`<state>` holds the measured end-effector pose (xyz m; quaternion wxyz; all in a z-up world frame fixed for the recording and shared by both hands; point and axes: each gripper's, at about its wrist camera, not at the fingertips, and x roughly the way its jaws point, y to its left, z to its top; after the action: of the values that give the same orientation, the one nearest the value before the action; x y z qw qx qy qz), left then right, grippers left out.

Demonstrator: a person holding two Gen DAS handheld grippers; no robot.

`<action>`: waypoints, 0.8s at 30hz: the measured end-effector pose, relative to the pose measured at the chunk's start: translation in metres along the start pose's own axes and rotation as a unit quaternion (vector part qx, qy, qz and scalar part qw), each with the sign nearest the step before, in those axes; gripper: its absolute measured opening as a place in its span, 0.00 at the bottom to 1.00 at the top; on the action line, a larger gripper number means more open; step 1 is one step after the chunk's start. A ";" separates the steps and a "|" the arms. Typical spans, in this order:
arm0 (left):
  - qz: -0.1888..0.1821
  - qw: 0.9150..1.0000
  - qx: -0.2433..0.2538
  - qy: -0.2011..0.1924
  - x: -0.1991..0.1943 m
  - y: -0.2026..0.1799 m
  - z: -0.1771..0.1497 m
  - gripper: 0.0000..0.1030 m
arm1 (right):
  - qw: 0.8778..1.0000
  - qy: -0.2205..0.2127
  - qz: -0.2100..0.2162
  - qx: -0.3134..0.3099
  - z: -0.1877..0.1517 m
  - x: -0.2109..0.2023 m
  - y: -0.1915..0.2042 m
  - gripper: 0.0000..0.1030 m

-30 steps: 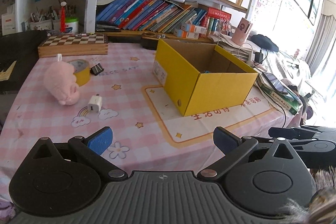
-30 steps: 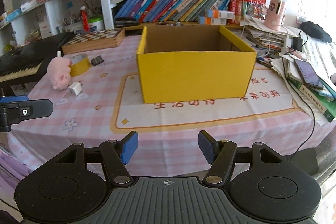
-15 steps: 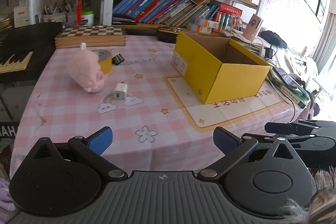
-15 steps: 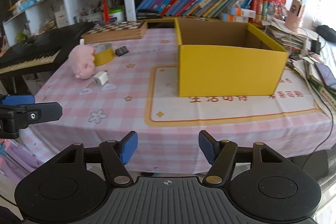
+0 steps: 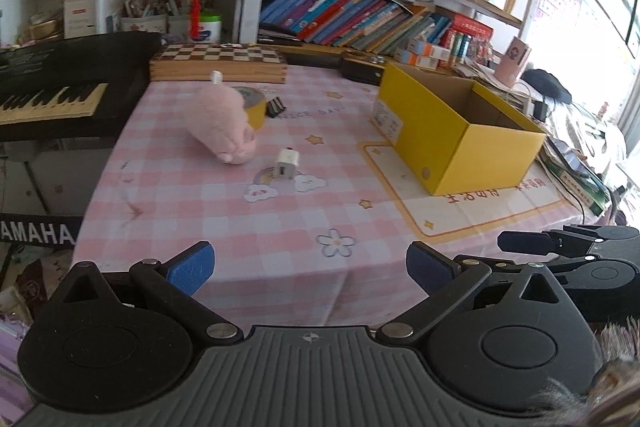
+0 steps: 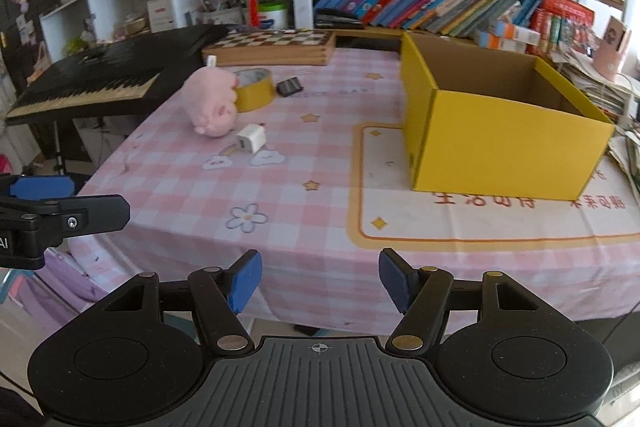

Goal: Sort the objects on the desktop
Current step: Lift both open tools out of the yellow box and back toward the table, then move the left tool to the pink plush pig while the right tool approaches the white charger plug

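A pink plush pig point(image 5: 222, 125) point(image 6: 210, 105) lies at the left of the pink checked tablecloth point(image 5: 224, 211). Behind it are a yellow tape roll point(image 5: 254, 105) point(image 6: 254, 89) and a black binder clip point(image 5: 275, 105) point(image 6: 289, 86). A white charger plug point(image 5: 287, 163) point(image 6: 251, 139) lies in front of the pig. An open yellow cardboard box point(image 5: 452, 135) point(image 6: 496, 131) stands at the right. My left gripper point(image 5: 310, 267) and right gripper point(image 6: 318, 279) are both open and empty, held off the table's front edge.
A wooden chessboard case point(image 5: 218, 63) lies at the back of the table. A black keyboard point(image 5: 52, 87) stands to the left. Bookshelves point(image 5: 360, 15) run behind. Books and a phone point(image 5: 576, 167) sit right of the box.
Both grippers have pulled back and swung left; the table and its objects look farther away and the box has shifted right in both views. Jaws stay open.
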<state>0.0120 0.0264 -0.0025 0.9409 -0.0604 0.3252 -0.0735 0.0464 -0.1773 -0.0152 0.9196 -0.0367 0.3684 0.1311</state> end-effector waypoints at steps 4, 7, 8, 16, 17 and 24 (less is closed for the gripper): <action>0.011 1.000 -0.012 -0.006 -0.005 0.012 0.000 1.00 | 1.000 0.000 0.010 -0.013 0.005 0.004 0.011 0.64; 0.018 1.000 -0.018 -0.009 -0.007 0.018 0.000 1.00 | 1.000 0.000 0.017 -0.023 0.009 0.007 0.019 0.64; 0.020 1.000 -0.020 -0.010 -0.008 0.020 0.000 1.00 | 0.999 0.000 0.020 -0.026 0.011 0.008 0.021 0.64; 0.036 0.999 -0.028 -0.019 -0.010 0.031 0.003 1.00 | 0.998 -0.003 0.038 -0.044 0.021 0.018 0.034 0.64; 0.038 0.999 -0.030 -0.020 -0.009 0.033 0.004 1.00 | 0.998 -0.002 0.040 -0.047 0.022 0.020 0.036 0.64; 0.052 0.998 -0.039 -0.020 0.003 0.039 0.012 1.00 | 0.996 0.003 0.057 -0.061 0.035 0.039 0.037 0.65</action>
<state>0.0253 0.0652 -0.0014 0.9465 -0.0816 0.3119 -0.0110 0.0872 -0.1272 -0.0158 0.9055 -0.0724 0.3641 0.2054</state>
